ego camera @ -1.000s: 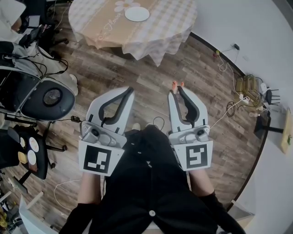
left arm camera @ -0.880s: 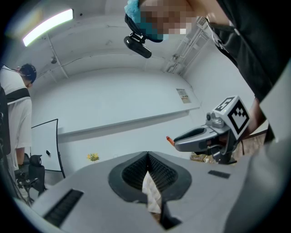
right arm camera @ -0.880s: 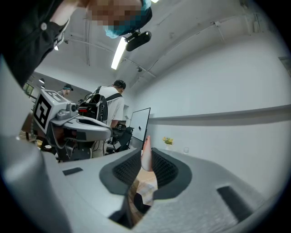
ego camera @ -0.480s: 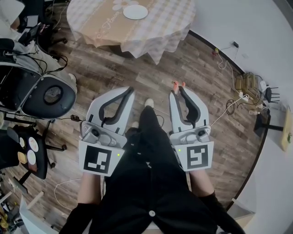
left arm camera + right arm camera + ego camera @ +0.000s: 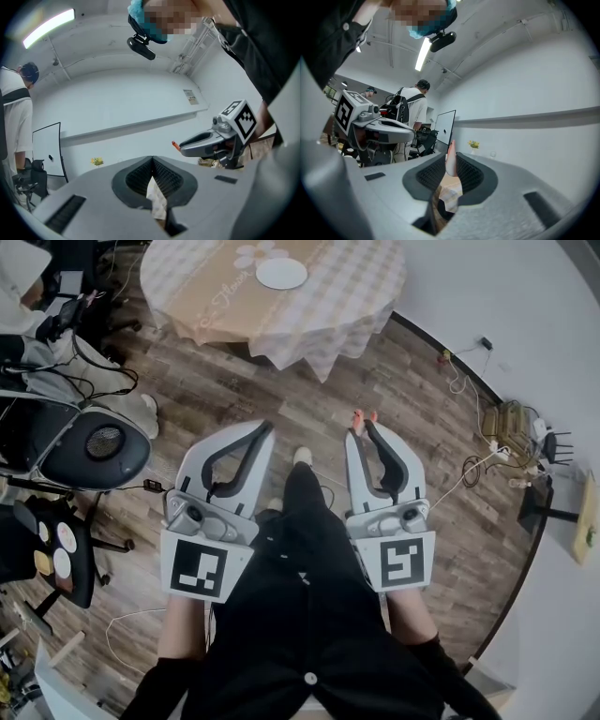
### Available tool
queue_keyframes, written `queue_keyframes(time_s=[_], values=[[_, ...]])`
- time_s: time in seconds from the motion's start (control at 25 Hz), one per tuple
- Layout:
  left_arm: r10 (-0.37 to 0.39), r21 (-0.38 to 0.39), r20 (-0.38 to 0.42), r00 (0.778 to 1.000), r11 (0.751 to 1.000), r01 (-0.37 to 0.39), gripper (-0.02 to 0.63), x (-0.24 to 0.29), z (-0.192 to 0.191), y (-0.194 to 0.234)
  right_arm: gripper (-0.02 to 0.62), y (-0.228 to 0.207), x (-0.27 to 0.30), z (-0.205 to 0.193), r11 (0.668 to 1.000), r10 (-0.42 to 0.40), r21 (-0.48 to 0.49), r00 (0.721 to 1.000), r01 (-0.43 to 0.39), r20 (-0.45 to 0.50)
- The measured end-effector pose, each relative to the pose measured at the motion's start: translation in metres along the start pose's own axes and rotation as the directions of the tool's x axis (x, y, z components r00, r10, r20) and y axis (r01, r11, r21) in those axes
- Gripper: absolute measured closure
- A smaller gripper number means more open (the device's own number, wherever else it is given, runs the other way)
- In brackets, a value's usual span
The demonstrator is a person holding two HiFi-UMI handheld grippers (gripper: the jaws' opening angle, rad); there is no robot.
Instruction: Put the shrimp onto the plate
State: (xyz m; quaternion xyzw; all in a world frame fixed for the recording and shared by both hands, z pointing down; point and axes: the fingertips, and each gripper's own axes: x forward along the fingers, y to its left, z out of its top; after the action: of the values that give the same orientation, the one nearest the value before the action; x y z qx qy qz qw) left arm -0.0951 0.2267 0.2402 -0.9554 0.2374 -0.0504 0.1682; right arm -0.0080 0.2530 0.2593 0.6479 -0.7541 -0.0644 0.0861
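The pink-orange shrimp (image 5: 361, 415) sticks out from the tips of my right gripper (image 5: 359, 426), which is shut on it over the wooden floor. In the right gripper view the shrimp (image 5: 451, 159) stands upright, pinched between the dark pads. My left gripper (image 5: 265, 426) is shut with nothing in it, level with the right one. From the left gripper view, the right gripper (image 5: 206, 140) shows with the shrimp (image 5: 175, 146) at its tip. The white plate (image 5: 281, 273) lies on the round table (image 5: 347, 296) with a checked cloth, far ahead of both grippers.
A black office chair (image 5: 94, 442) stands to the left. Cables and a power strip (image 5: 511, 423) lie along the white wall at right. A person in white (image 5: 14, 122) stands by a whiteboard. The holder's foot (image 5: 302, 455) shows between the grippers.
A foot has stepped forward between the grippers. Both grippers keep their pose, and the right one still holds the shrimp.
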Motion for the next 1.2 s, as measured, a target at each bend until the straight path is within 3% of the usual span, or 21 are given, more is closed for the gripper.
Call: queue_keyframes(time_s=[1.2], values=[[0.125, 0.003, -0.076, 0.989, 0.992, -0.126, 0.603, 0.142, -0.027, 0.077, 0.535, -0.112, 0.138, -0.023, 0.991, 0.135, 0.013, 0.991, -0.136, 0.017]])
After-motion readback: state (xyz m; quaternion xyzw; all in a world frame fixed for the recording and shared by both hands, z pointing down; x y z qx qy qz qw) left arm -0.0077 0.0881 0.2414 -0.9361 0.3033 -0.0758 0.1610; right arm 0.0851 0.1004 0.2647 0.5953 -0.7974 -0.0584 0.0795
